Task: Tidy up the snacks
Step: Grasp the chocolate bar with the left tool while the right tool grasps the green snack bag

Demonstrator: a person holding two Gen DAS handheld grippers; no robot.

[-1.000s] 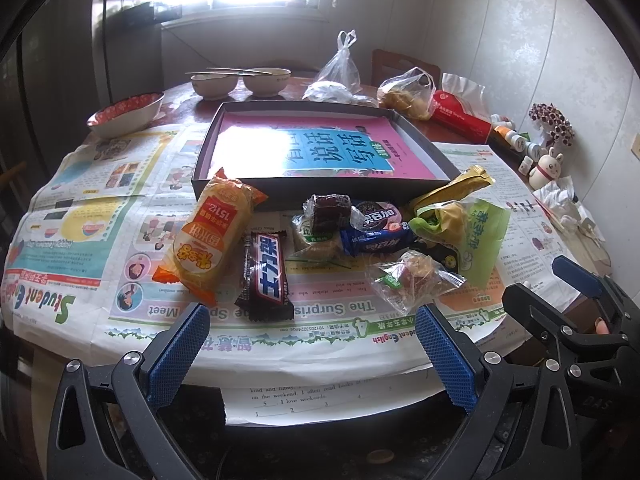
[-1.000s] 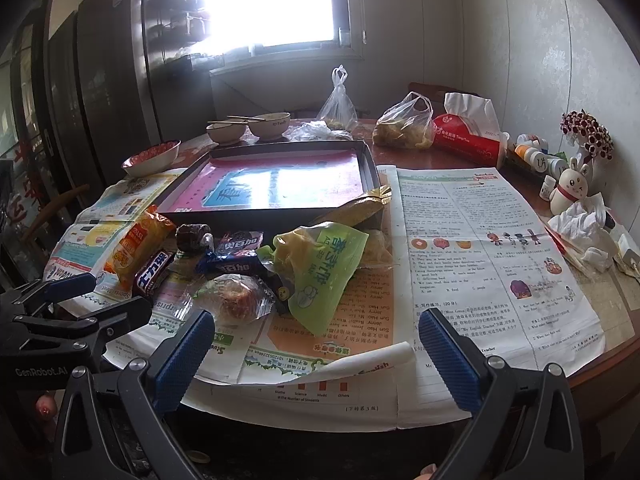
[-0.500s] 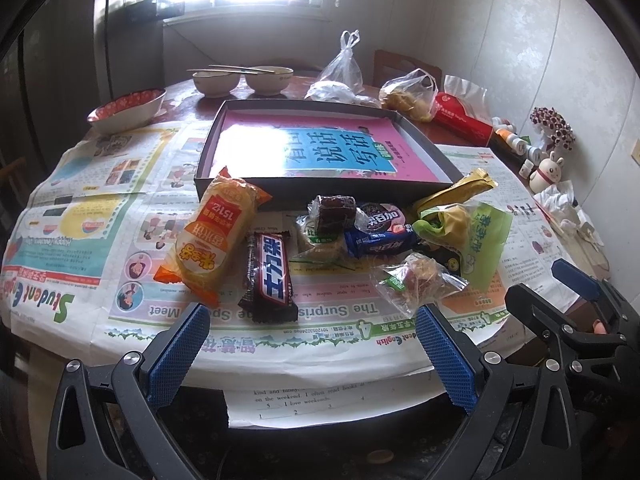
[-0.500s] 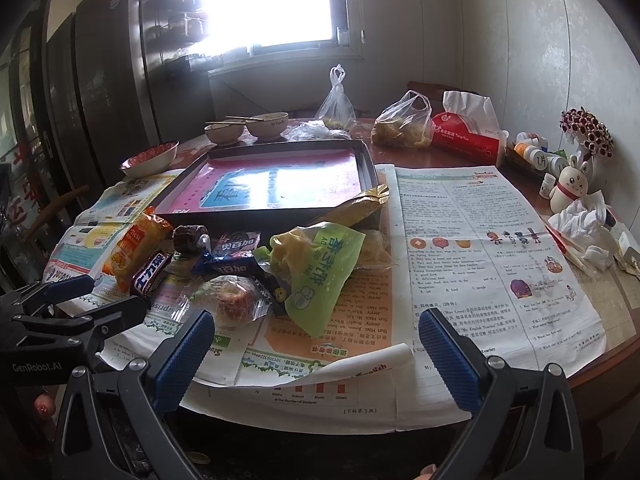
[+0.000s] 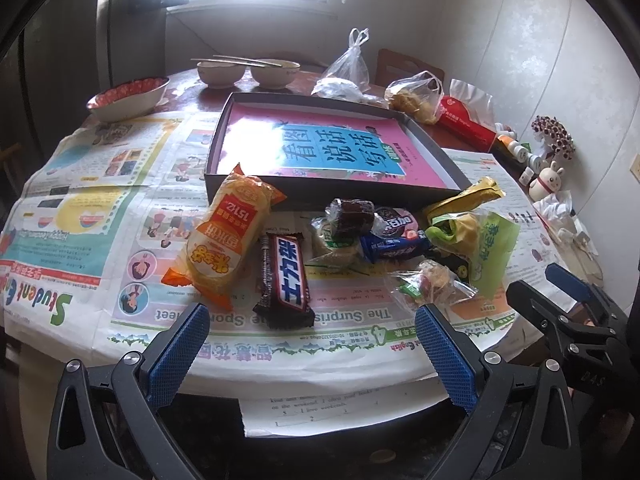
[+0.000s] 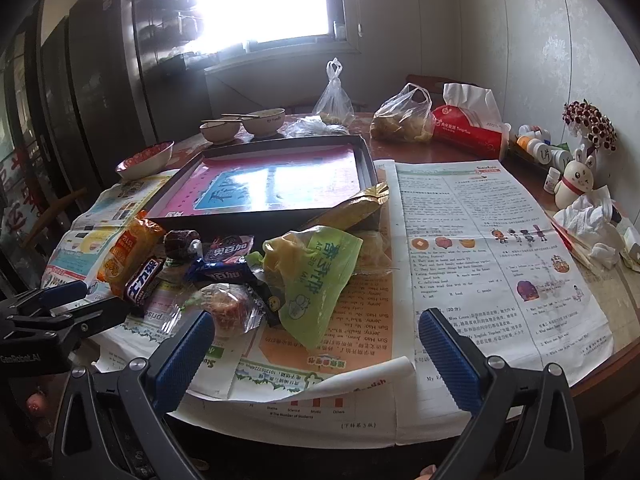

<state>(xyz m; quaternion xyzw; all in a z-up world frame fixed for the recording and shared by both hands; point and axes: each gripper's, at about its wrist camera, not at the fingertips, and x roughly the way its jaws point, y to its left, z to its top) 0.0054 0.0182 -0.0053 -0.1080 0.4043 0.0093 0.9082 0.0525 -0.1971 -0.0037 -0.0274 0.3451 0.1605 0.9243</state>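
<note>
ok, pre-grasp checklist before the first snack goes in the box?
1. Left gripper open, nothing between the fingers: ok.
2. Right gripper open, nothing held: ok.
3. Black box has room: ok, only a pink book cover lies in it, no snacks yet.
4. Easy first target: ok, the chocolate bar lies flat on the newspaper straight ahead of the left gripper, beside the orange cracker pack.
5. Other snacks separable: not ok, the blue wafer pack, brown cake and green bag overlap in a pile.
6. Grippers apart from each other: ok, each shows at the edge of the other's view, not touching.
</note>
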